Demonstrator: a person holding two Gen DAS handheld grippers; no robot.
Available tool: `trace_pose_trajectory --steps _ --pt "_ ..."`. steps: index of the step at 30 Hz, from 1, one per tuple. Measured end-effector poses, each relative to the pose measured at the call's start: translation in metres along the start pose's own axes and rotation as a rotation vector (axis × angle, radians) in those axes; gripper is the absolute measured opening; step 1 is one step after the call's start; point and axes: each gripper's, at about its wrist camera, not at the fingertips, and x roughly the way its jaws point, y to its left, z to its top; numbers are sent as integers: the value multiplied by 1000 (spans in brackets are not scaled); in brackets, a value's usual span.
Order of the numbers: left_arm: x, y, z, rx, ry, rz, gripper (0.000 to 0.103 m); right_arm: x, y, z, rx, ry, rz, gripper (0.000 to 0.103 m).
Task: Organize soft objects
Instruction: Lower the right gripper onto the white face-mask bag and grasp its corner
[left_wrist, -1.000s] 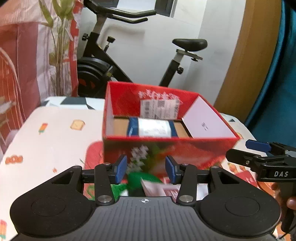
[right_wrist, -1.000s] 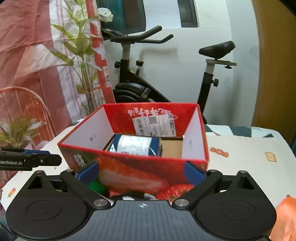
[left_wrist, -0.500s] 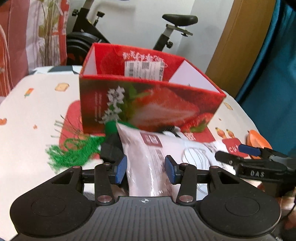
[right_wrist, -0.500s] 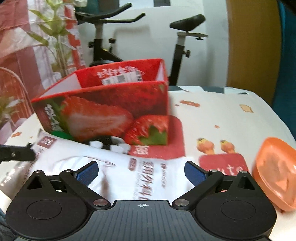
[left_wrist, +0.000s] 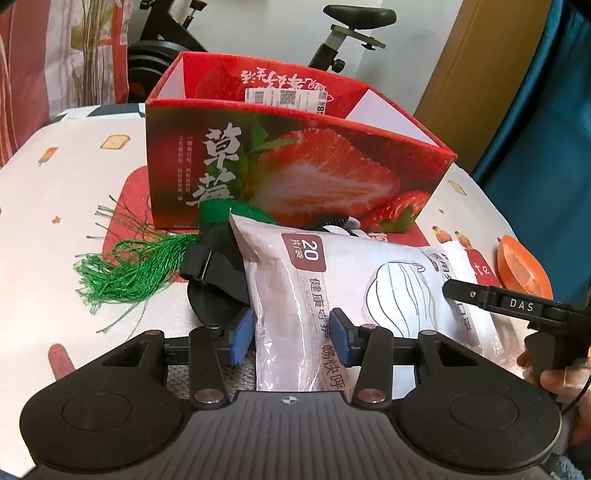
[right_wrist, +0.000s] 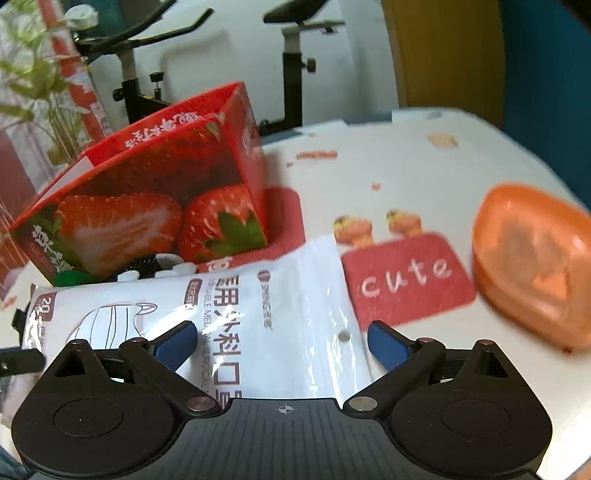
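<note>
The mask packet (left_wrist: 351, 291) lies flat on the counter (left_wrist: 48, 206) at my 12 o'clock, long axis running 9 to 3, in front of the strawberry box (left_wrist: 288, 162). My left gripper (left_wrist: 291, 334) straddles its left end, half-parted, seemingly not pinching; my right gripper (right_wrist: 282, 343) gapes wide over the right end. I read "20", "DAS", "cute".

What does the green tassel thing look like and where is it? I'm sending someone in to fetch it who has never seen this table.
Find the red strawberry box on the patterned tablecloth. In front of its near left corner, left of the white mask pack and a black strap, lies the green tassel. It is the only loose bundle of bright green threads there.
</note>
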Motion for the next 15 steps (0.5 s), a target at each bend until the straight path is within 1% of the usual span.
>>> trace_pose_trajectory --steps 2,4,6,10,13,14,15 --pt "3 3 0 -17 7 -10 48 3 -4 -2 32 9 27 95" --pt "7 7 -1 -43 20 -29 48 4 -2 -2 21 9 35 94" --pt "10 10 -3 -66 29 -45 48 4 1 -3 11 11 50 91" --pt "12 9 -4 -64 31 -52 48 6 9 -1 -28 31 111 78" --pt "12 8 -4 -58 31 -51 47 3 14 -1 -49 29 121 70" --pt "12 7 -4 -55 29 -51 47 2 15 -1 -51 29 124 61" --pt "11 7 -4 -49 23 -52 47 1 14 0 -51 30 127 57"
